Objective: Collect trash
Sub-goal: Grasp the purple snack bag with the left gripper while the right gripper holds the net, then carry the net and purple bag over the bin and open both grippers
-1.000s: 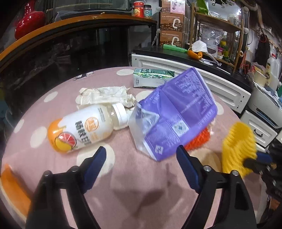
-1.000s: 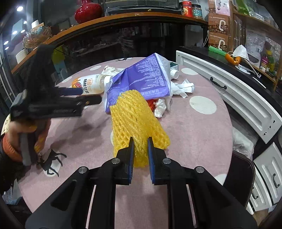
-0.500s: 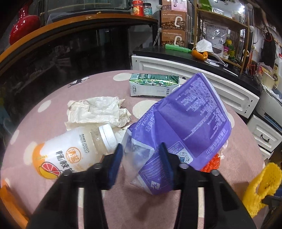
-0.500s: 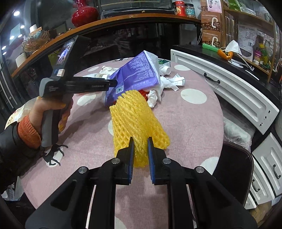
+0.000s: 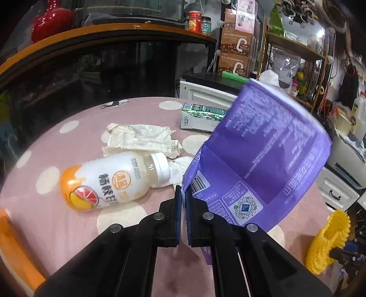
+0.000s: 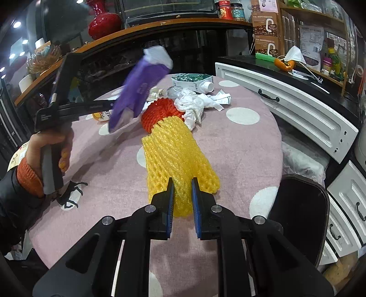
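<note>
My left gripper point(image 5: 183, 194) is shut on the lower corner of a purple tissue bag point(image 5: 263, 155) and holds it lifted off the pink polka-dot table point(image 5: 68, 228); the bag point(image 6: 137, 89) also shows raised and blurred in the right wrist view. My right gripper point(image 6: 182, 182) is shut on a yellow foam fruit net point(image 6: 176, 155), which also shows in the left wrist view point(image 5: 327, 239). On the table lie a white and orange drink bottle point(image 5: 109, 182), crumpled paper point(image 5: 141, 139), a green carton point(image 5: 201, 116), an orange foam net point(image 6: 160, 112) and white tissues point(image 6: 196, 105).
A dark curved counter point(image 5: 91, 57) with a red vase point(image 6: 104, 20) stands behind the table. White drawers point(image 6: 297, 107) run along the right. A black chair seat point(image 6: 302, 205) is at the table's right edge.
My left gripper closed on the purple bag's corner and lifted it up off the table, uncovering the orange net. My right gripper kept holding the yellow net.
</note>
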Tool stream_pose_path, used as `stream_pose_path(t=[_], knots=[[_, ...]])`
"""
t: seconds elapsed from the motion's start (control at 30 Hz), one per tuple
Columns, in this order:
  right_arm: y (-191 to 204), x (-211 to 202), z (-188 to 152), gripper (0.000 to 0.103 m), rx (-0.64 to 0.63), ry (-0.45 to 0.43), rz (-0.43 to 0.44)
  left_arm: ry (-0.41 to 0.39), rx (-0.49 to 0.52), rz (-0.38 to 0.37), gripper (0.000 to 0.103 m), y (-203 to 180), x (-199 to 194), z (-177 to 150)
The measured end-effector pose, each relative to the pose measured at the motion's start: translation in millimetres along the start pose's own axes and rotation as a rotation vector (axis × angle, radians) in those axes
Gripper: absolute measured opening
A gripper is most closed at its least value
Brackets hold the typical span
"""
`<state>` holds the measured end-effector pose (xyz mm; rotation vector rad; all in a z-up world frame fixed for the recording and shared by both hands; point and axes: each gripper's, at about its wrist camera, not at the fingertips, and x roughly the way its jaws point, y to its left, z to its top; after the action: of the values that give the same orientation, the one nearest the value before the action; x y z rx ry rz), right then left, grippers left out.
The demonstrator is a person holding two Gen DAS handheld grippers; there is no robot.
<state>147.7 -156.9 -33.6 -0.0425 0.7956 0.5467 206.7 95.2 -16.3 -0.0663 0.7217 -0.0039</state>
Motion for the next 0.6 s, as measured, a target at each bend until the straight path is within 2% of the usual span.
stream_pose_path(t=[0.3,0.43,0.6], knots=[[-8.3,-18.5,-9.8,0.015,0.020,-0.022,-0.011,-0.042,-0.005,-0.063,0.005,-10.0,-39.5,-16.8],[-18.5,-32.6,-15.9,0.015,0.036,-0.029,-0.019,-0.058,0.026,-0.109,0.005,-26.7,-54.8,-23.6],[-45.5,-53.7,-28.3,0.015,0.089,-0.038,-0.077,-0.061,0.085,-0.181,0.005,-60.5,-63.8,-29.8]])
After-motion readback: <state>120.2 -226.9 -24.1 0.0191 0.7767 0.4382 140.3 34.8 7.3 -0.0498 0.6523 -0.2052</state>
